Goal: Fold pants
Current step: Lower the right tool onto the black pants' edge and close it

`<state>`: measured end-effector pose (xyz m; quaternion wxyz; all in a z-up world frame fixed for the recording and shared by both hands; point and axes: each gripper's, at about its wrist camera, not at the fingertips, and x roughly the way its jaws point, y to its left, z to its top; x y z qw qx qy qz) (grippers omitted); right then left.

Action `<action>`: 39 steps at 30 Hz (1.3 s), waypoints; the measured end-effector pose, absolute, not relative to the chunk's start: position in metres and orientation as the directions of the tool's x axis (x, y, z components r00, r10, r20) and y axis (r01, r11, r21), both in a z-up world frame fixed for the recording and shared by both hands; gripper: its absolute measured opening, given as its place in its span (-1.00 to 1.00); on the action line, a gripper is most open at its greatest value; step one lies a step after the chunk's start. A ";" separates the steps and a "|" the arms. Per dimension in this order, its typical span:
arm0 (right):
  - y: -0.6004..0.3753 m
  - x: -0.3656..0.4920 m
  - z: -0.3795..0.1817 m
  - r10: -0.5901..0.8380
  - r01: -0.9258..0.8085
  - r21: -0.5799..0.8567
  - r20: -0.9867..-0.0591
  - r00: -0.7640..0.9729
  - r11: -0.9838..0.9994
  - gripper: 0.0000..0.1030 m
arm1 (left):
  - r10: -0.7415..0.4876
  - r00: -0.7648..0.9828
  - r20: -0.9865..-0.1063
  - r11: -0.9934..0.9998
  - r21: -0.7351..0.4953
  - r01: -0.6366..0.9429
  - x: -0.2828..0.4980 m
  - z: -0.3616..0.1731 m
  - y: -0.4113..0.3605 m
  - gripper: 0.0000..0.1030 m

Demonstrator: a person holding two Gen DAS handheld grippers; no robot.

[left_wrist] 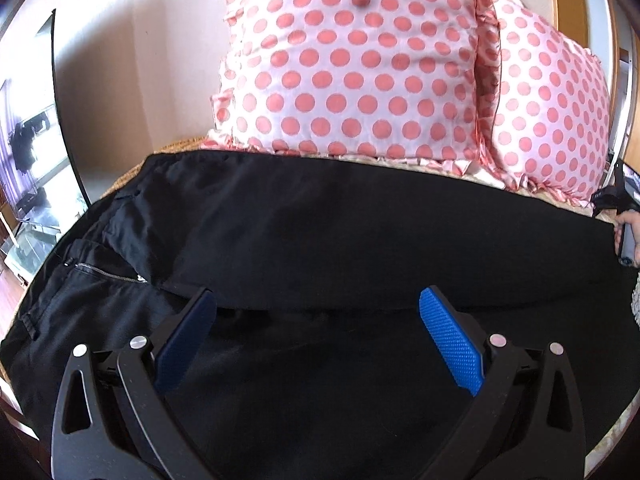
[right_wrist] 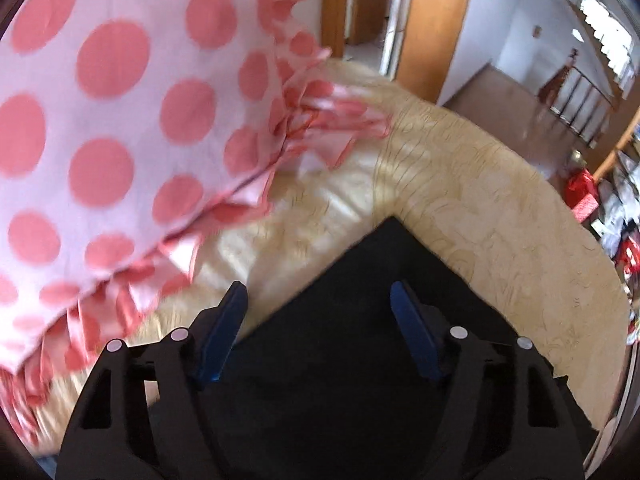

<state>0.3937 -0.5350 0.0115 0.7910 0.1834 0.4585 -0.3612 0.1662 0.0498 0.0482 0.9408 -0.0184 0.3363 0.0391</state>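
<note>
Black pants [left_wrist: 320, 232] lie flat across the bed, with the waist and zipper [left_wrist: 104, 272] at the left and the legs running right. One leg is laid over the other. My left gripper [left_wrist: 318, 292] hovers open over the middle of the pants, its blue pads [left_wrist: 452, 344] wide apart with nothing between them. In the right wrist view, my right gripper [right_wrist: 319, 285] stands open above a corner of the leg end [right_wrist: 360, 264]. Its pads are apart and do not press the cloth. A hand [left_wrist: 629, 219] holding that gripper shows at the left wrist view's far right edge.
Two white pillows with pink dots [left_wrist: 352, 60] [left_wrist: 548, 112] lean at the bed's far side, just behind the pants. One pillow [right_wrist: 120, 100] is close to my right gripper. A beige patterned bedcover [right_wrist: 460, 200] lies around the leg end. A wooden door frame [right_wrist: 432, 28] stands beyond.
</note>
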 end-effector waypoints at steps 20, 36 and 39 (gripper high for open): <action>-0.532 0.297 0.035 -0.274 0.670 0.259 -0.767 0.581 0.695 -0.97 | 0.050 0.755 -0.653 0.992 -0.057 -0.115 0.159 0.045 0.060 0.97; -0.480 0.039 0.052 -0.138 0.476 0.518 -0.560 0.817 0.711 -0.97 | 0.025 0.814 -0.581 0.993 -0.080 -0.088 0.106 0.067 0.054 0.97; -0.484 0.020 0.030 -0.104 0.499 0.544 -0.598 0.794 0.675 -0.97 | 0.023 0.817 -0.576 0.993 -0.081 -0.085 0.103 0.068 0.052 0.97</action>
